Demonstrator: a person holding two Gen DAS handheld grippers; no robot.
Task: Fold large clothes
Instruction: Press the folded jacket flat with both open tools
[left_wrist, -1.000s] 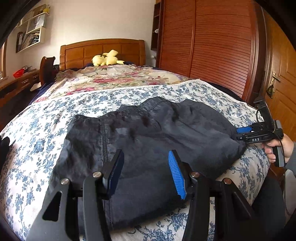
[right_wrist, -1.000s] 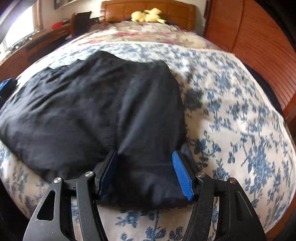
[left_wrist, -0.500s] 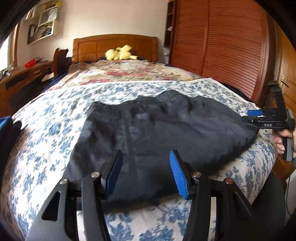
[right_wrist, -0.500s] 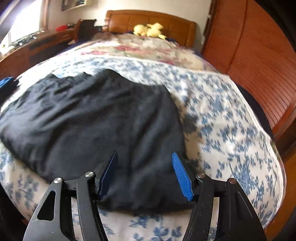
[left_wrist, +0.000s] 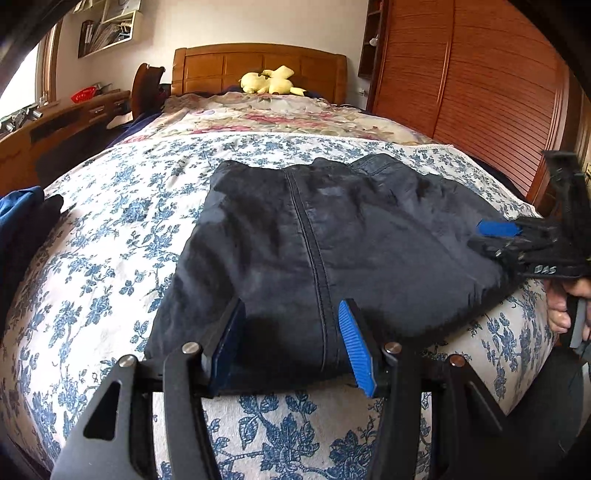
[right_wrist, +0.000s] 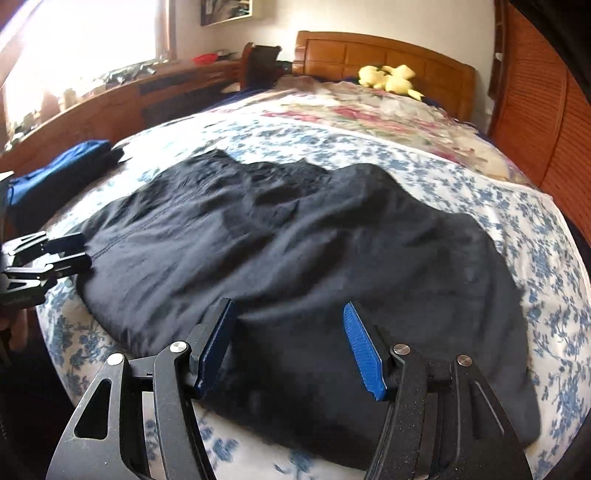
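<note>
We hold our left gripper (left_wrist: 291, 343) tilted downward, its two blue-padded fingers (left_wrist: 356, 347) standing parted with a clear gap between them and nothing pinched. From the other camera it shows at the left edge (right_wrist: 70, 254), fingers pointing inward. Our right gripper (right_wrist: 291, 347) also tilts downward, its jaws likewise parted, the pads (right_wrist: 364, 350) not pressing on anything. From the left camera the right gripper appears at the right edge (left_wrist: 495, 236), pointing inward, and our right hand (left_wrist: 561, 306) wraps around its handle with the fingers curled.
</note>
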